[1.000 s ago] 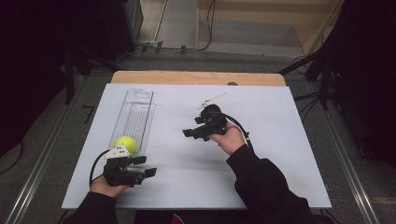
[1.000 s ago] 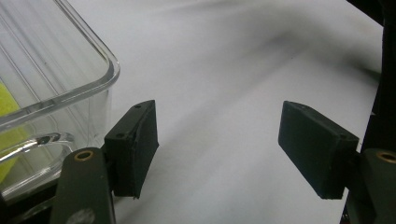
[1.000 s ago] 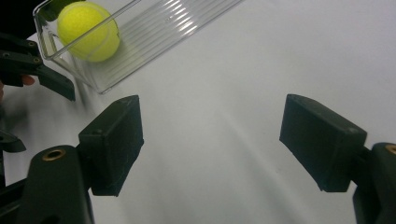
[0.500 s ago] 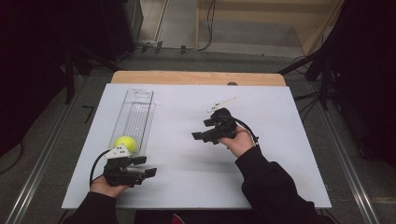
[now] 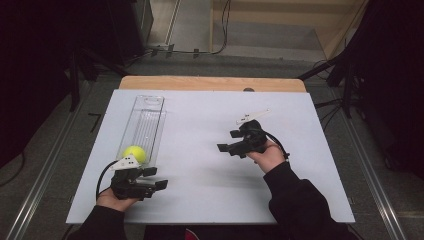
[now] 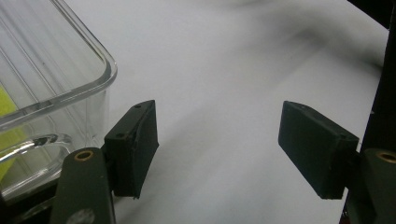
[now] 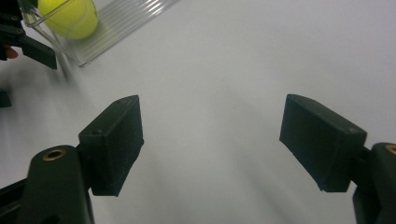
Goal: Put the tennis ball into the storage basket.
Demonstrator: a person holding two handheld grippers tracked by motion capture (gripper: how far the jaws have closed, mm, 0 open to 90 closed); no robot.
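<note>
Grippers wide apart over a bare white sheet

Writing or labels we can read on nothing. Our left gripper [image 5: 156, 178] sits low near the table's front edge, jaws spread wide and empty, just beside the near end of the clear tray [image 5: 145, 122]. The yellow ball [image 5: 134, 153] lies inside that end. Our right gripper [image 5: 226, 148] hovers mid-table, well apart, jaws equally wide, gripping nothing.

Ball [image 5: 134, 152] in tray [image 5: 148, 107], near end; tray left on table [image 5: 200, 125].
</note>
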